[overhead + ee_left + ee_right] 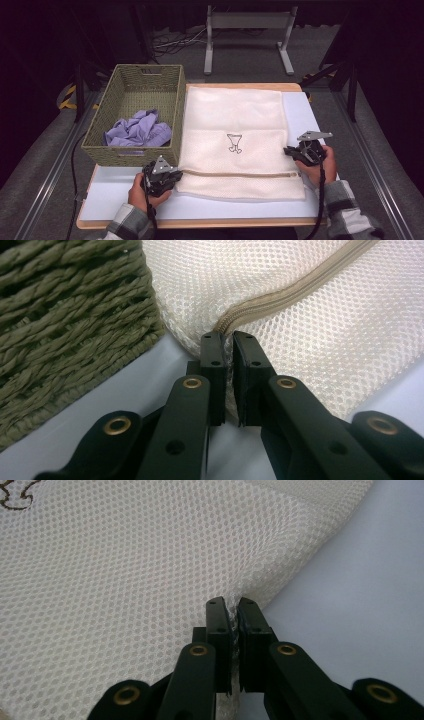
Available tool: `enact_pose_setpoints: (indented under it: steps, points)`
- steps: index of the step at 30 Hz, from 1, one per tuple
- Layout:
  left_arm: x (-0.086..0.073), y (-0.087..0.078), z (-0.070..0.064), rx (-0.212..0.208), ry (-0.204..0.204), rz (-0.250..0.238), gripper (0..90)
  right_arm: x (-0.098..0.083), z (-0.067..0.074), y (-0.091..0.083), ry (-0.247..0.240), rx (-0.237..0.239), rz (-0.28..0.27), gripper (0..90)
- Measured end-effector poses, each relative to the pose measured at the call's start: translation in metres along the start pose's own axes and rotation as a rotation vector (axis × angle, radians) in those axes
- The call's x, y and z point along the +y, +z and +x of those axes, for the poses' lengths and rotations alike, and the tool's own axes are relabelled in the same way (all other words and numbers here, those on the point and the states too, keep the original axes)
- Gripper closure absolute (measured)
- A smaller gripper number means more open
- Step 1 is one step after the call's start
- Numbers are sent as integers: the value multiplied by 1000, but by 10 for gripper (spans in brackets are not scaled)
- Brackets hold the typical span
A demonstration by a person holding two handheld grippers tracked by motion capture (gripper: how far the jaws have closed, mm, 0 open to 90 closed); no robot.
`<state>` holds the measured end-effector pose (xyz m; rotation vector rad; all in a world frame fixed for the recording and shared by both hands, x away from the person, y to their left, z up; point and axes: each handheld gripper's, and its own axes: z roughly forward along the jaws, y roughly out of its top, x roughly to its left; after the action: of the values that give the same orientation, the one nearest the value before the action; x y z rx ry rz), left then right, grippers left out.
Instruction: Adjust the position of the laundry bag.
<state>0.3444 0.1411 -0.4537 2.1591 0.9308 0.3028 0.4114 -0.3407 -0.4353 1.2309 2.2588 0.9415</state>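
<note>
Left hand-held gripper (pixel 227 347) is clamped on the near-left corner of the mesh laundry bag (pixel 235 125), right at the zipper (pixel 300 285) end — just beside the wicker basket (pixel 172 107) holding purple cloth (pixel 137 130). Bag lies flat on the table (pixel 300 112). Right hand-held gripper (pixel 230 612) is pinched shut on the bag's right edge. Risk: both bites look thin — mesh could slip out on a lift, or the left side could snag the basket.

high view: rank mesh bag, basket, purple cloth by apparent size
1. mesh bag, largest.
2. basket, smaller in outline.
3. purple cloth, smallest, inside the basket.
</note>
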Motion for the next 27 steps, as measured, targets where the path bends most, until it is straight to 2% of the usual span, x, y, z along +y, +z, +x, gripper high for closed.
enact_pose_setpoints:
  steps: [18, 27]
  points:
    - [9, 8, -6, -9, 34, 5, 844, -2, -13, -6, 11, -36, -7, 863]
    - [9, 6, -5, -3, 54, 4, 835, -5, -14, -6, 31, -12, -26, 846]
